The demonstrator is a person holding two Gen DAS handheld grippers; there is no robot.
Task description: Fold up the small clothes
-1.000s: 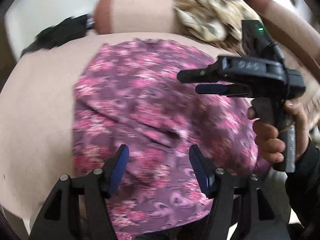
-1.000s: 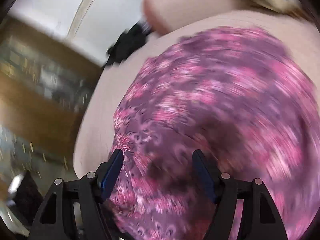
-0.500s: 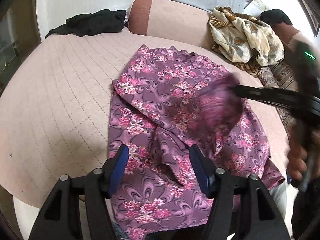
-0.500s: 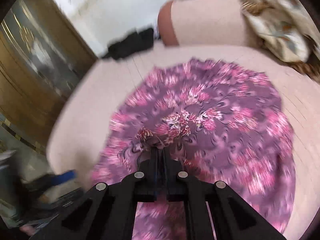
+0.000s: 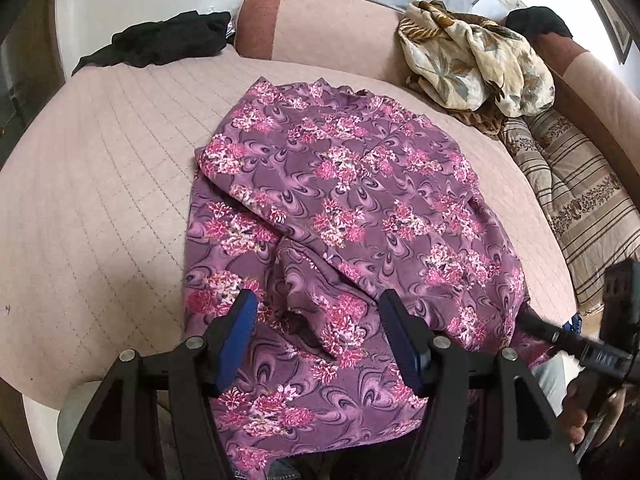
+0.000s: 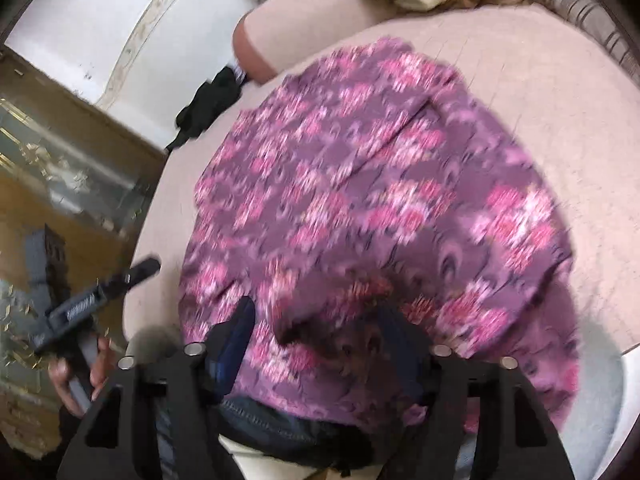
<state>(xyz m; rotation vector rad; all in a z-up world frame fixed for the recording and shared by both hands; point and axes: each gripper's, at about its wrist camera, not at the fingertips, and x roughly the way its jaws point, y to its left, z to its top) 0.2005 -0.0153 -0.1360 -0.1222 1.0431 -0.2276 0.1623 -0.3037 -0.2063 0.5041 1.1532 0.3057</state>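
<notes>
Both tongs: left tongs (image 5: 318, 336) and right tongs (image 6: 316, 340) gape wide, gripping nothing.
Bed (image 5: 100, 168): pink quilted cover, floral garment (image 5: 340, 208) spread centrally.
Room: black cloth (image 5: 160, 42) at 11 o'clock, patterned blanket (image 5: 476, 64) at 1 o'clock.

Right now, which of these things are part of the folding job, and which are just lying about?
In the job:
purple floral garment
left gripper
right gripper

Lying about:
black cloth
beige leaf-print cloth
striped cushion

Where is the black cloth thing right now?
In the left wrist view the black cloth lies bunched at the far left edge of the pink bed, beside the pink bolster, well beyond the purple flowered garment.
</notes>
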